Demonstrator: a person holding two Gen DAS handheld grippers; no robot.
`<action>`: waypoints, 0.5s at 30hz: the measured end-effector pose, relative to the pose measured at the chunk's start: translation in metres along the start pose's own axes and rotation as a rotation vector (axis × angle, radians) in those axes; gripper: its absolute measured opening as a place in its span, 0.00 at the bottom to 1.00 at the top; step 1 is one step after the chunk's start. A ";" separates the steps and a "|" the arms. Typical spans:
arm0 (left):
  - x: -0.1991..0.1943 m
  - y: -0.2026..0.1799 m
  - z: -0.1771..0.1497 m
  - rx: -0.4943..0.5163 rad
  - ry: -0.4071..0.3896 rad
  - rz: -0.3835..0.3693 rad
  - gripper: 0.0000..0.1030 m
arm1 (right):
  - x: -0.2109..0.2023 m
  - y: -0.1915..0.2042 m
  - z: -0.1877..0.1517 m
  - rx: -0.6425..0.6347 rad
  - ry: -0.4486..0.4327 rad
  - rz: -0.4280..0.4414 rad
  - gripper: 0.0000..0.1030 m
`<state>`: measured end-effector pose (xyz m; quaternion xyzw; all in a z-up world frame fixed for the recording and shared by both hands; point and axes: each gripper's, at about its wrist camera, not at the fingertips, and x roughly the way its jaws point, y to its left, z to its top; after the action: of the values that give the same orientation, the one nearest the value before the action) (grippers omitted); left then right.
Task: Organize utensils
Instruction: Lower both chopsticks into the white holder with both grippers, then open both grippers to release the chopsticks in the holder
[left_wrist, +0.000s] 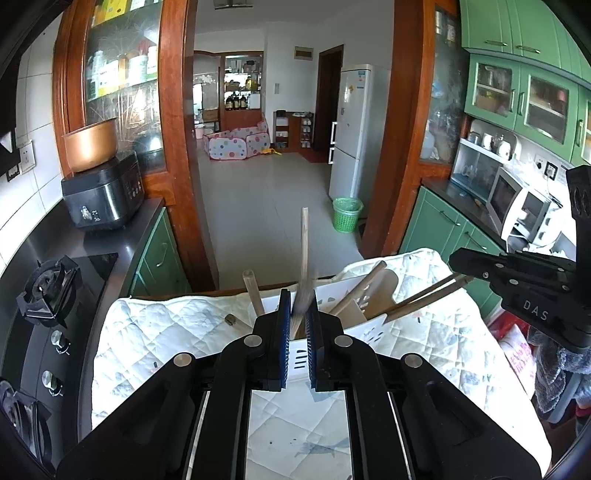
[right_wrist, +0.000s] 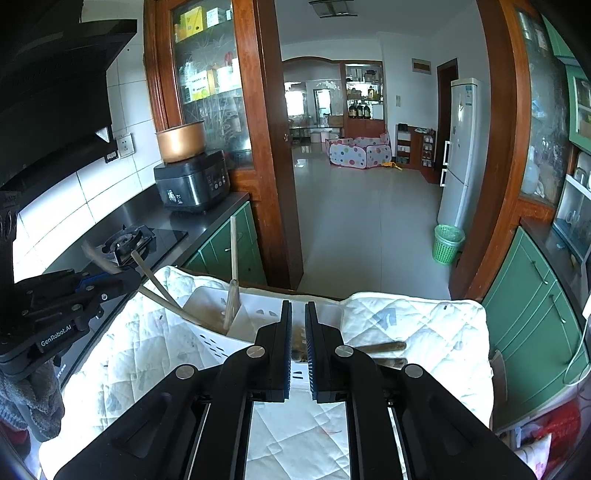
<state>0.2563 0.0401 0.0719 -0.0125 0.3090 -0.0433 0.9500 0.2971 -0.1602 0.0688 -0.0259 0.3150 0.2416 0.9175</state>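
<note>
1. The left claw (left_wrist: 297, 317) is closed to a narrow gap on a wooden utensil (left_wrist: 304, 258). Its thin handle rises nearly upright just ahead of the claw, with the lower end over the white slotted utensil holder (left_wrist: 325, 295).
2. Judging by that pose, the utensil is held upright so it can drop into the holder handle-up, like the others.
3. The right claw (right_wrist: 298, 325) is almost shut on a pair of brown wooden sticks, likely chopsticks (right_wrist: 384, 347). Their ends stick out sideways to its right, lying low over the quilted cloth (right_wrist: 424, 332).
4. The holder sits directly ahead of both claws on the cloth-covered desk. Several wooden handles, among them a flat spatula (left_wrist: 384, 291), lean against its walls.
5. The cloth probably cushions the desk and keeps loose utensils from sliding.
</note>
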 end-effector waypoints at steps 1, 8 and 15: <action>-0.001 -0.001 -0.001 0.000 -0.002 0.001 0.08 | -0.001 0.001 -0.001 -0.002 -0.001 -0.001 0.09; -0.013 -0.005 -0.004 -0.004 -0.014 -0.004 0.09 | -0.017 0.007 -0.010 -0.016 -0.029 -0.005 0.24; -0.042 -0.011 -0.014 -0.008 -0.058 -0.008 0.28 | -0.045 0.012 -0.030 -0.020 -0.061 -0.025 0.36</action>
<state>0.2134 0.0325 0.0853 -0.0186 0.2815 -0.0456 0.9583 0.2438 -0.1750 0.0725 -0.0314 0.2842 0.2340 0.9292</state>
